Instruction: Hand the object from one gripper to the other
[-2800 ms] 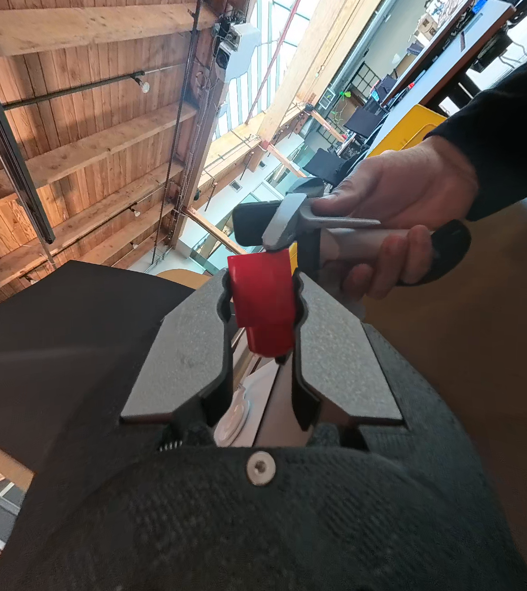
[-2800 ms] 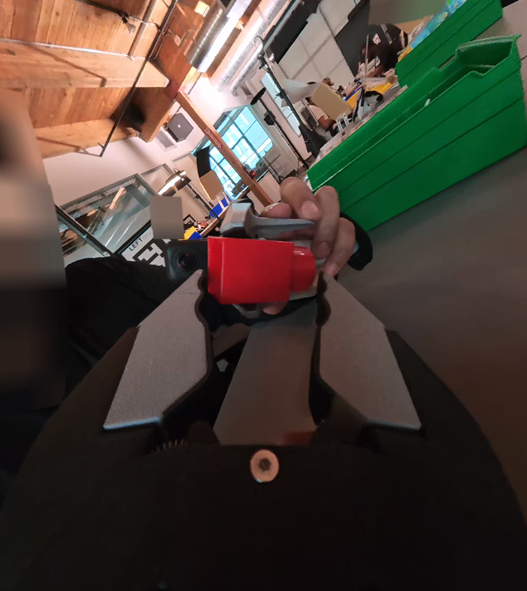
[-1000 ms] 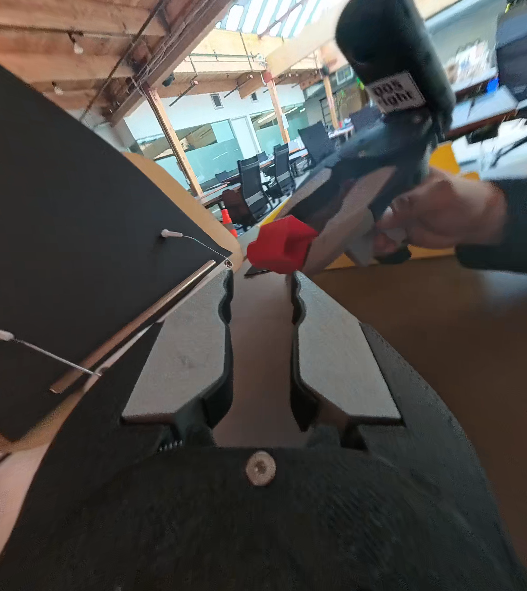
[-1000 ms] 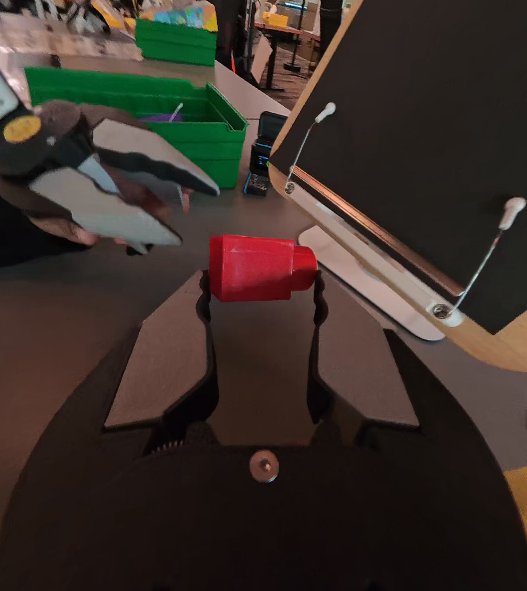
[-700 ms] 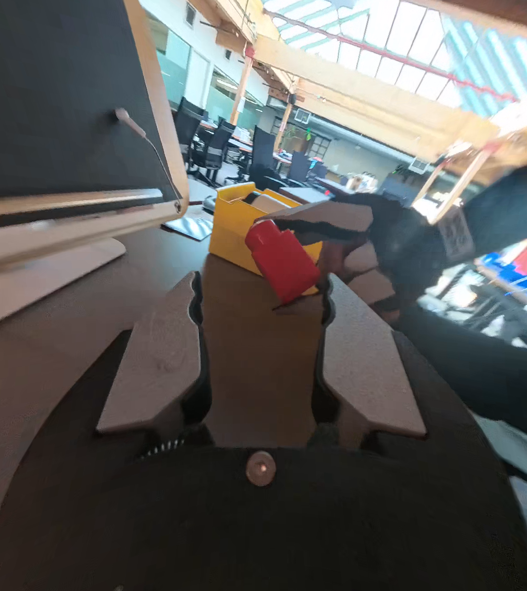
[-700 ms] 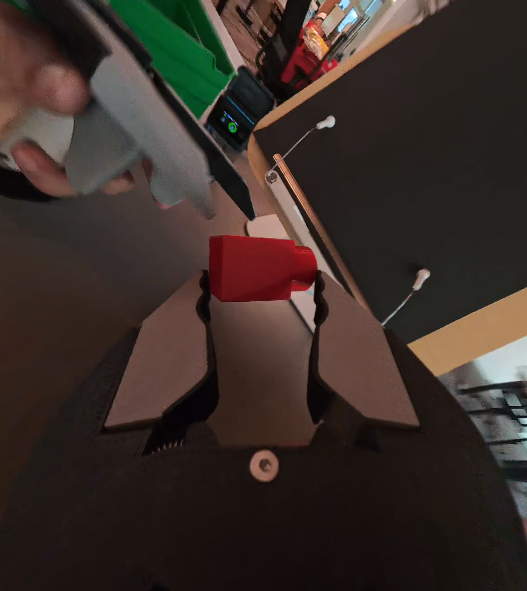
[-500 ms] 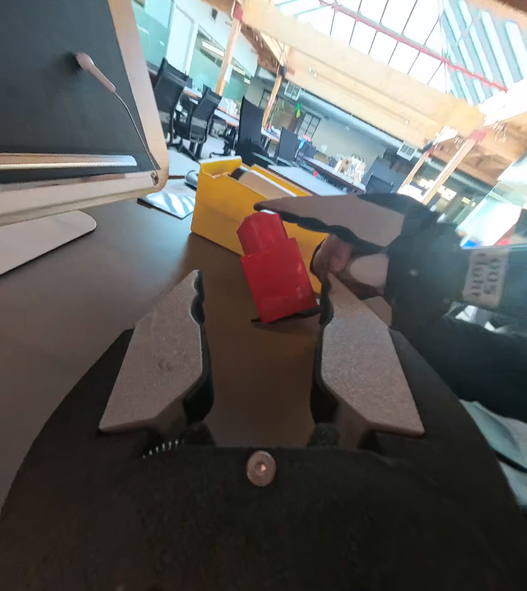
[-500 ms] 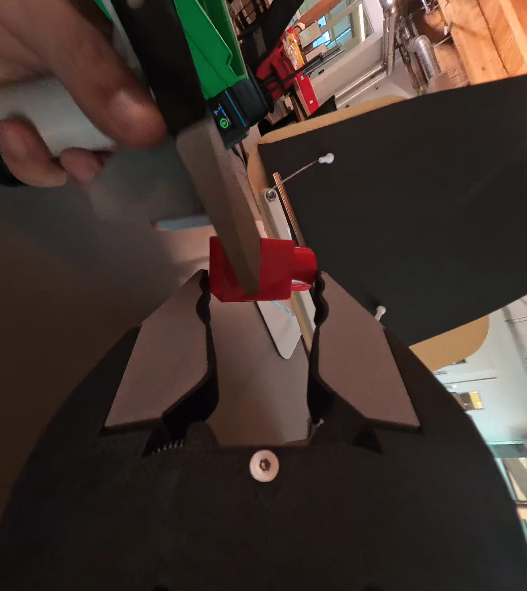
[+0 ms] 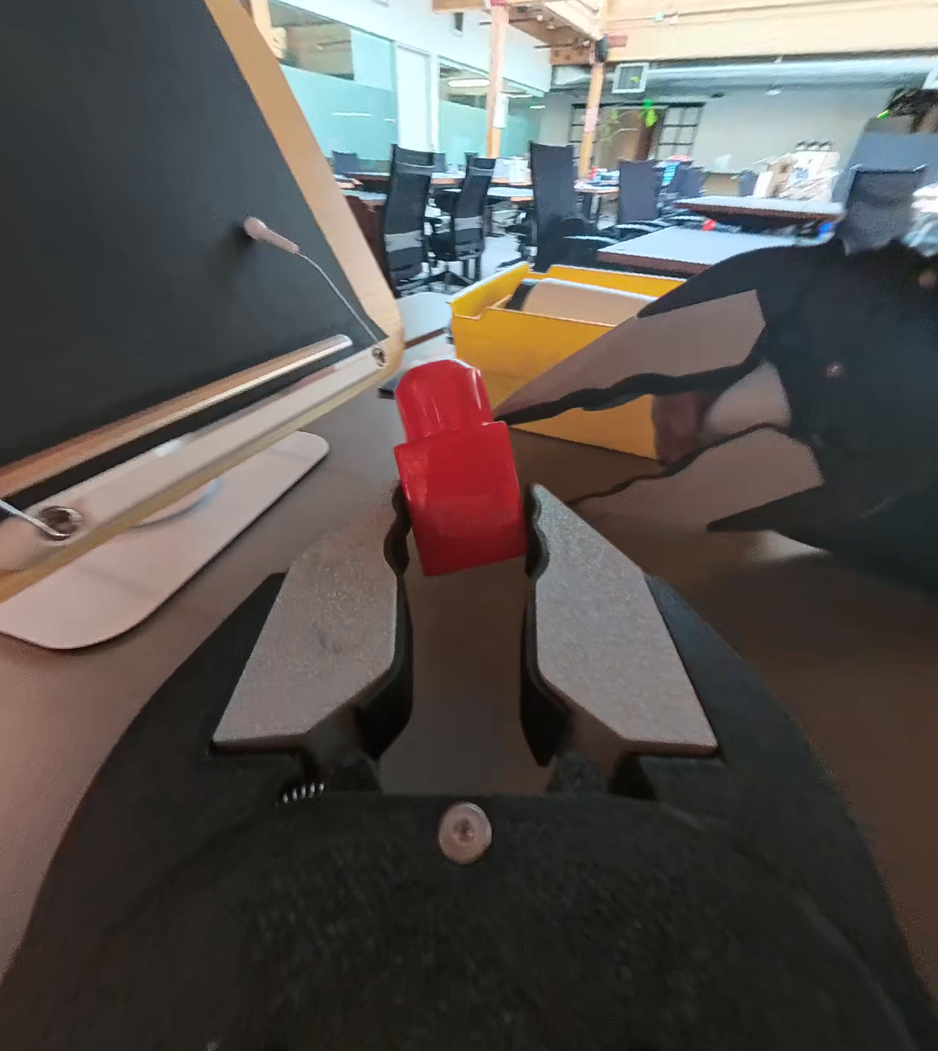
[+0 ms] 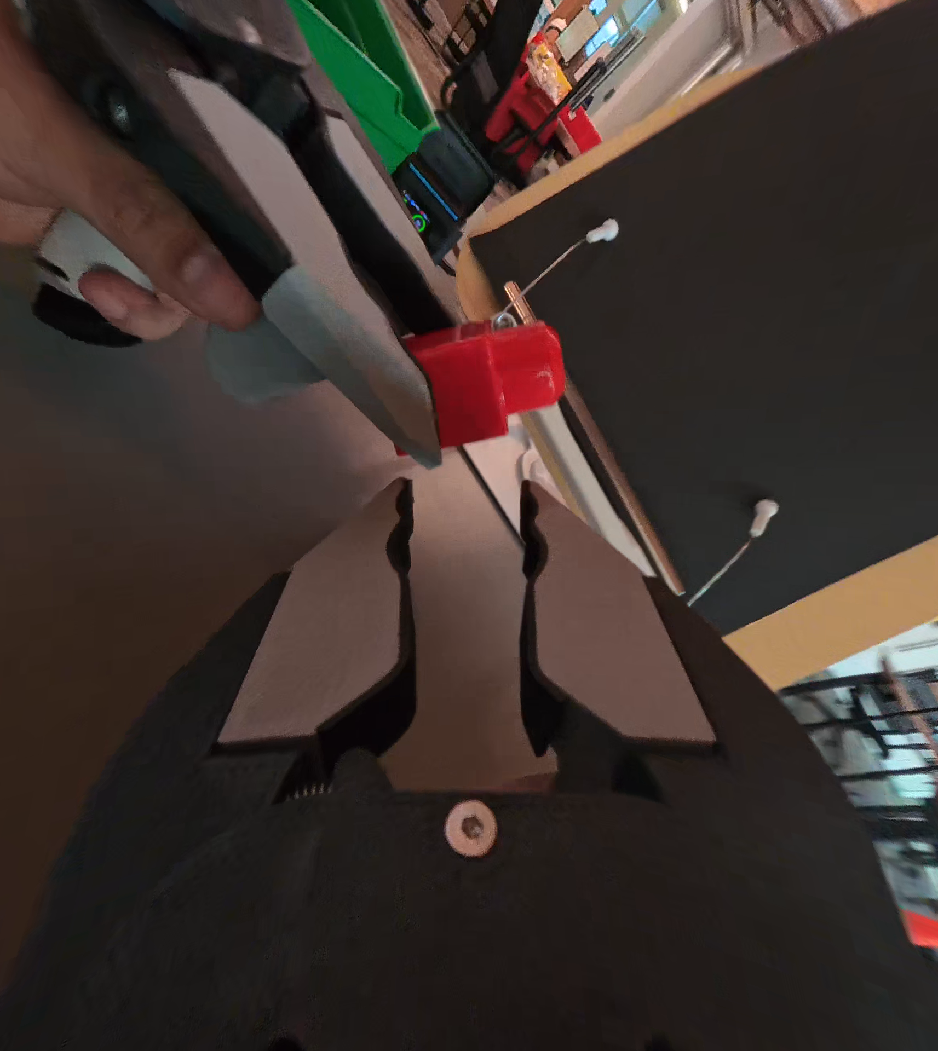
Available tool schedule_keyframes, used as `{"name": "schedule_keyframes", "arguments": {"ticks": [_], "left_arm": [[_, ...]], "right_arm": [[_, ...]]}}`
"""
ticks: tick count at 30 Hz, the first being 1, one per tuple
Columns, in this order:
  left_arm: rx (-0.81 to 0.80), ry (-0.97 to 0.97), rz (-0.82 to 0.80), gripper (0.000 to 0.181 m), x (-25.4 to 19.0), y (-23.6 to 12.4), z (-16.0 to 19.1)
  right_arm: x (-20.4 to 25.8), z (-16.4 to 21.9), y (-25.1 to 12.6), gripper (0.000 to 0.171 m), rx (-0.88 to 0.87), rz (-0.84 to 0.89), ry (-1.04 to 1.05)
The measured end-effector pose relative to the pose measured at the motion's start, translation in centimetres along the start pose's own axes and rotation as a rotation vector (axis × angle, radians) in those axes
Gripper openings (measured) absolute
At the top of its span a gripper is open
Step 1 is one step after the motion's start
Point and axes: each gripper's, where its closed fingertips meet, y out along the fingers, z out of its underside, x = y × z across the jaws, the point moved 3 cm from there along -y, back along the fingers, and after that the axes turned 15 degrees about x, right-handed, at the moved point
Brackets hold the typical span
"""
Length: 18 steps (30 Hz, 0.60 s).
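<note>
The red block (image 9: pixel 458 495), a cube with a round stub on top, stands upright between my left gripper's (image 9: pixel 463 512) fingertips, which are shut on its square part above the brown table. In the right wrist view the same block (image 10: pixel 492 381) sits in the left gripper's fingers (image 10: pixel 341 341), a hand behind them. My right gripper (image 10: pixel 466 500) is open and empty, just below the block and apart from it. In the left wrist view its upper finger (image 9: pixel 677 341) points at the block's stub from the right.
A black board with a light wood rim (image 9: pixel 114 216) leans on a white stand (image 9: pixel 131 563) at the left. A yellow bin (image 9: pixel 517 352) stands behind the block. A green bin (image 10: pixel 364 85) and a small dark device (image 10: pixel 438 193) lie beyond on the table (image 9: pixel 796 654). The grippers are tip to tip, or close to it.
The right gripper held the block a second ago. The left gripper closed around it. The right gripper has let go and drawn back, and the left now holds the block.
</note>
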Motion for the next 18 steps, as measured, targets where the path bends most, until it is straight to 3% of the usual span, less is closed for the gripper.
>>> {"name": "schedule_keyframes", "arguments": {"ticks": [4,9,11,18], "left_arm": [[-0.005,0.053,-0.074,0.036,0.6,-0.2,0.0],[-0.029,0.057,-0.055,0.036,0.5,-0.1,0.0],[-0.032,0.06,-0.024,0.036,0.1,0.0,-0.1],[-0.081,0.075,0.081,0.035,-1.7,-0.4,-1.0]], "right_arm": [[0.4,-0.3,0.1,0.036,-0.064,-0.256,0.245],[0.2,-0.4,0.1,0.051,-0.146,-0.528,0.525],[0.2,-0.4,0.1,0.061,-0.169,-0.598,0.589],[-0.1,-1.7,-1.3,0.055,-0.322,-0.816,0.708]]}}
